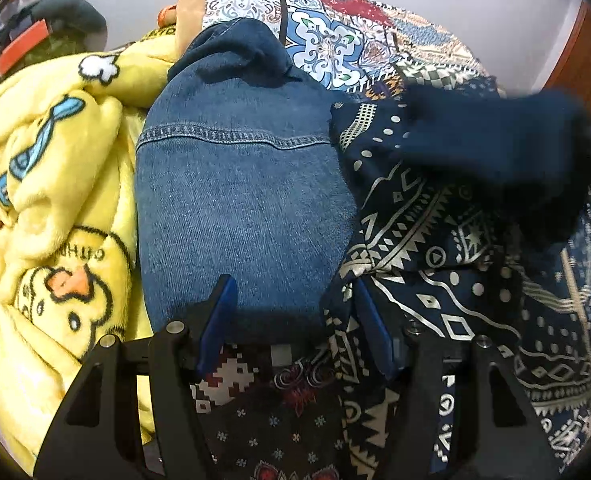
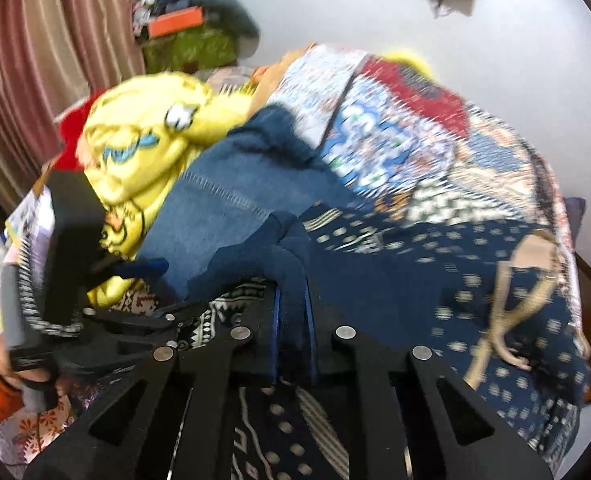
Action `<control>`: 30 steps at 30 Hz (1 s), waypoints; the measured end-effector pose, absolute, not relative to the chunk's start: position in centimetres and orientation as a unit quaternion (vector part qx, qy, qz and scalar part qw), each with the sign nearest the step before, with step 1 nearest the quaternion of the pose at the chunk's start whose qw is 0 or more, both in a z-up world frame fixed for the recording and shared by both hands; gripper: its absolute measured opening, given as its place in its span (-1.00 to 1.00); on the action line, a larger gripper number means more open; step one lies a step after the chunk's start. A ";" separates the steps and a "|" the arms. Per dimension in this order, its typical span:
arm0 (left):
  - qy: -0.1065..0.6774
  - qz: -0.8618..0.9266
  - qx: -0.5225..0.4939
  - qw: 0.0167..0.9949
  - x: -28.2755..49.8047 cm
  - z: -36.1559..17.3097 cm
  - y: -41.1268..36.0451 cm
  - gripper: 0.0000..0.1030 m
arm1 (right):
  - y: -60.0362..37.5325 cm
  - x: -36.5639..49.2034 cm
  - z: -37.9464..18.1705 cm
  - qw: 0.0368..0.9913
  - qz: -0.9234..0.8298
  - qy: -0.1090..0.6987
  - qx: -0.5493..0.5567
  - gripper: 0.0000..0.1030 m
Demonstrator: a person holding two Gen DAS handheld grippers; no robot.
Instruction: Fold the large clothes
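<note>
Item: navy printed garment (image 1: 447, 248), crumpled on bed beside jeans (image 1: 235, 184); fold not yet formed.
Right gripper (image 2: 293, 280) clenched on its plain navy edge; left gripper (image 1: 291, 292) released, hovering over the jeans. Advise: left takes a matching edge, then spread the cloth flat.

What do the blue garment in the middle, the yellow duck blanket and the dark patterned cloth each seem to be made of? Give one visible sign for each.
Blue garment: denim, matte, by its twill weave and pale topstitched seam.
Yellow duck blanket: probably plush fleece, from its fuzzy nap and soft folds.
Dark patterned cloth: a thin, smooth navy fabric with a pale print, lying in sharp creases; the fibre cannot be told.
</note>
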State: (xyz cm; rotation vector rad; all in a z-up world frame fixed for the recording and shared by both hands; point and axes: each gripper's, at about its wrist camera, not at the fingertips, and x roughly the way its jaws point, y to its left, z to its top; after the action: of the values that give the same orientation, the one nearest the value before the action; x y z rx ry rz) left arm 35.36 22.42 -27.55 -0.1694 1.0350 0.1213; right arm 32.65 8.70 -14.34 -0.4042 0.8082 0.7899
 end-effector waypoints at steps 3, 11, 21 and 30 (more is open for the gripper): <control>0.494 0.064 -0.072 0.864 35.3 -27.8 22.2 0.18 | 6.0 32.3 -12.1 0.845 0.358 0.362 -0.160 -0.82; 0.504 0.077 -0.076 0.857 35.7 -27.9 22.3 0.18 | -3.1 33.0 -9.5 0.886 0.292 0.357 -0.051 -0.82; 0.505 0.099 -0.099 0.852 36.5 -27.8 22.5 0.18 | -12.9 34.2 -12.9 0.889 0.212 0.405 0.029 -0.82; 0.495 0.141 -0.126 0.848 35.7 -27.3 23.6 0.19 | -18.0 35.6 -20.3 0.839 0.176 0.510 0.069 -0.82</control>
State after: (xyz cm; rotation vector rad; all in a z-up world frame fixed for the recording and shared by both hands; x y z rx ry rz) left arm 35.69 23.59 -27.29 -0.2648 1.0438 0.2982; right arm 35.65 -17.99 -20.27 0.1456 1.0785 0.3726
